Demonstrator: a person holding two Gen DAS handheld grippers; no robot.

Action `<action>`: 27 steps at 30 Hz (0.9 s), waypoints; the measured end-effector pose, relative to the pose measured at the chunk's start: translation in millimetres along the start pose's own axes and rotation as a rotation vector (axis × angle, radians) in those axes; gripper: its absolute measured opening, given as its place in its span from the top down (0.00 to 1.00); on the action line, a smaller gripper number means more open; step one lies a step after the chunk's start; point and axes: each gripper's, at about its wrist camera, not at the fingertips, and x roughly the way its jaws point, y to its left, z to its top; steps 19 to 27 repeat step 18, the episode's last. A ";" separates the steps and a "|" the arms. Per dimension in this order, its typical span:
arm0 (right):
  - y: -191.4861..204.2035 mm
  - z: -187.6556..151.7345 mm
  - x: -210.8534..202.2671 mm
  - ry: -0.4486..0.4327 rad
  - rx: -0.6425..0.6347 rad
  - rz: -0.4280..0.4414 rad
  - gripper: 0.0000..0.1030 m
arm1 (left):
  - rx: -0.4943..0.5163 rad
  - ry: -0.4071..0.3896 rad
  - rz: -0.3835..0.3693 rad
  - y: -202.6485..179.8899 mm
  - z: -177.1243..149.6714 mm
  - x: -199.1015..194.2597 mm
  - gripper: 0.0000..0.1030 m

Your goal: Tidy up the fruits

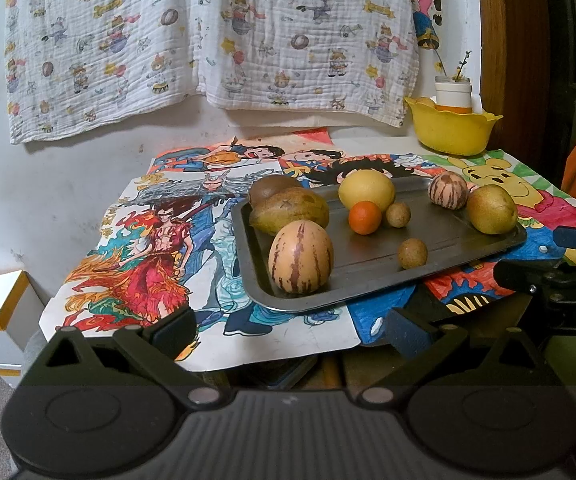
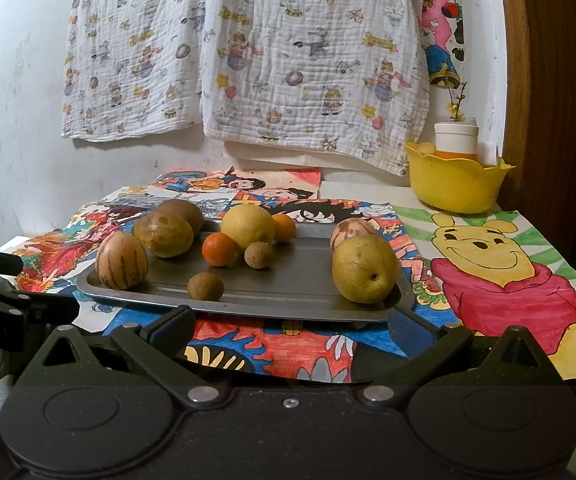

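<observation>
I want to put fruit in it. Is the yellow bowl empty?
Not empty. The yellow bowl already holds a white jar with a twig in it and something round and pale yellow. How full it is below the rim cannot be told.

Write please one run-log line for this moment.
left tool: open, empty | right tool: open, empty | fruits: all on metal tray | yellow bowl: behind tray, apart

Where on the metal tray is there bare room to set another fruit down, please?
The tray is free in its middle right, between the small brown fruit and the pear. The left end is crowded around the striped melon and the yellow citrus.
</observation>
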 end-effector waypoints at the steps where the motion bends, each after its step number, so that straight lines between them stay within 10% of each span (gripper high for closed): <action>1: 0.0 -0.1 0.0 0.000 0.000 0.000 0.01 | 0.001 0.000 0.002 -0.3 0.0 0.0 0.00; 27: 1.3 -0.2 0.0 0.001 -0.001 -0.002 0.01 | 0.010 -0.008 0.000 -1.4 1.3 -2.8 0.00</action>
